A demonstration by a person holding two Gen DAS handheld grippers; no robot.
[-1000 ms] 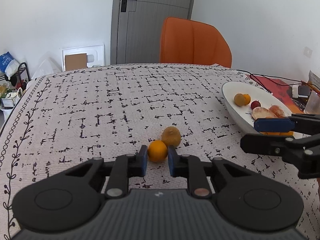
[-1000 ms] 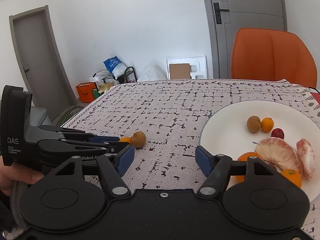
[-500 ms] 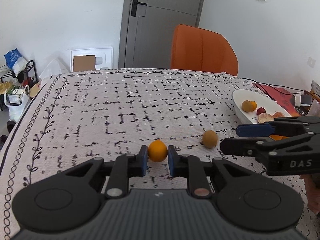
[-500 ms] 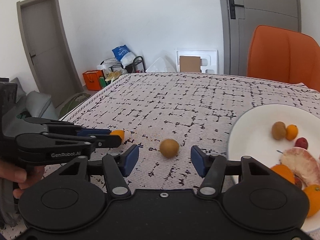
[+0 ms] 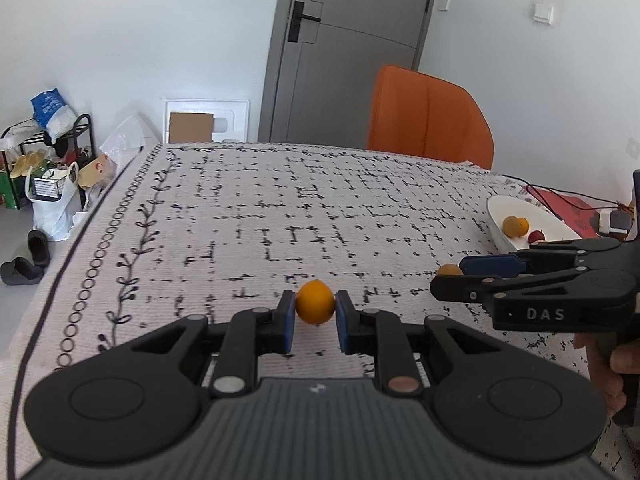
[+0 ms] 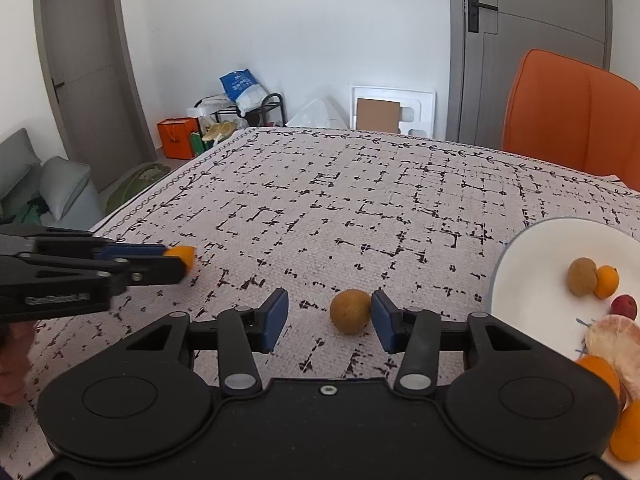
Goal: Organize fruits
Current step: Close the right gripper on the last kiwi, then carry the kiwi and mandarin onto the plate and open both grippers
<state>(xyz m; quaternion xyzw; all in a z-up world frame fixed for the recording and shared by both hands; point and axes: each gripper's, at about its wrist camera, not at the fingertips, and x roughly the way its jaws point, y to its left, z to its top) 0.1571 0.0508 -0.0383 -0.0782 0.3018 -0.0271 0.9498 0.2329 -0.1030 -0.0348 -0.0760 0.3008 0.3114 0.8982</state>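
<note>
Left claw (image 5: pixel 316 322) was clamped on a small orange (image 5: pixel 315 307), both blue pads pressed flat against its sides; fruit lifted clear of the desk (image 5: pixel 280 216), no slack visible. In the right wrist view the same orange (image 6: pixel 181 257) showed at the tip of that claw, at about 9 o'clock.

Right claw (image 6: pixel 329 320) stood partly open, its jaws having just been closing, with a brown, rough-skinned round fruit (kiwi or similar, cannot say which) (image 6: pixel 350 311) between them, resting on the desk cloth. The fruit sat off-centre: right pad touching or nearly touching its flank, left pad (image 6: pixel 276 318) well apart from it. No grip yet.

Key relation: brown fruit lay dead ahead of the right claw at 12 o'clock, biased toward 1 o'clock within the gap. Near-round, so no long axis to align to. Judgement: closing further should seat it, though the off-centre contact may nudge it leftward and let it roll first.

White plate (image 6: pixel 532 264) lay at 3 o'clock of the right claw, near, already holding a second brown fruit, small oranges, a red fruit and peeled citrus segments. The right claw was much the nearer of the two to the plate; the left claw's orange was well apart from it.

Beyond the desk at 12 to 1 o'clock: orange chair (image 6: pixel 568 116).
</note>
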